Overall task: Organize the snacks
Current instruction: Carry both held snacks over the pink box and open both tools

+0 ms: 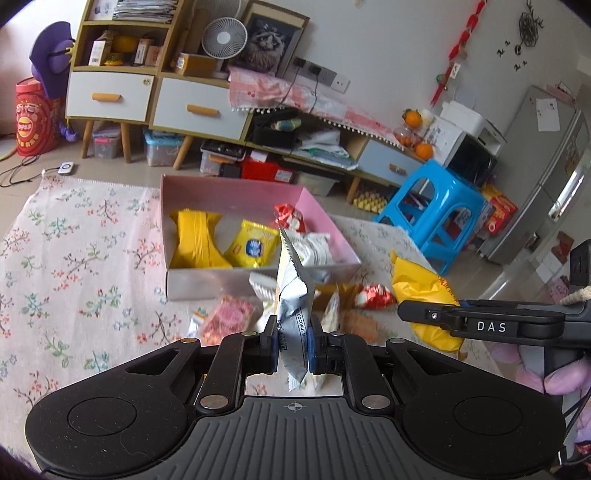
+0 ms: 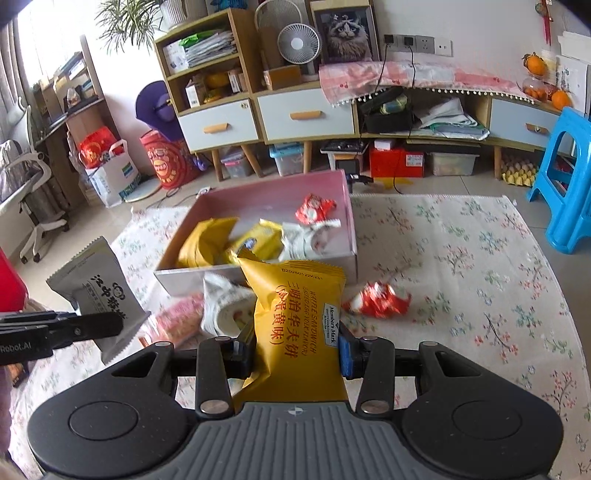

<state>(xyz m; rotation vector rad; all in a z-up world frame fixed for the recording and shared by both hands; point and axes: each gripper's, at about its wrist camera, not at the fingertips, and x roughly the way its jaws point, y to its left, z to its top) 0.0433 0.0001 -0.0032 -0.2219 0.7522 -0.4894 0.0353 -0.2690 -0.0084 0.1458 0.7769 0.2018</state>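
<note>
The left gripper [image 1: 292, 343] is clamped on a silver-grey foil snack packet [image 1: 293, 295], held upright, long axis vertical, before the pink cardboard box [image 1: 236, 192]. The right gripper [image 2: 297, 352] is clamped on a yellow waffle-sandwich packet [image 2: 295, 314], likewise upright, near the box.

One pink box [image 2: 349, 206]; two red packets [image 2: 378, 303], perhaps four yellow [image 2: 299, 325].

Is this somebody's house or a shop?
Most likely a house, probably a living room: there's a floral rug on the floor, a cabinet with drawers, a fan and a cat picture on top, and a fridge.
</note>
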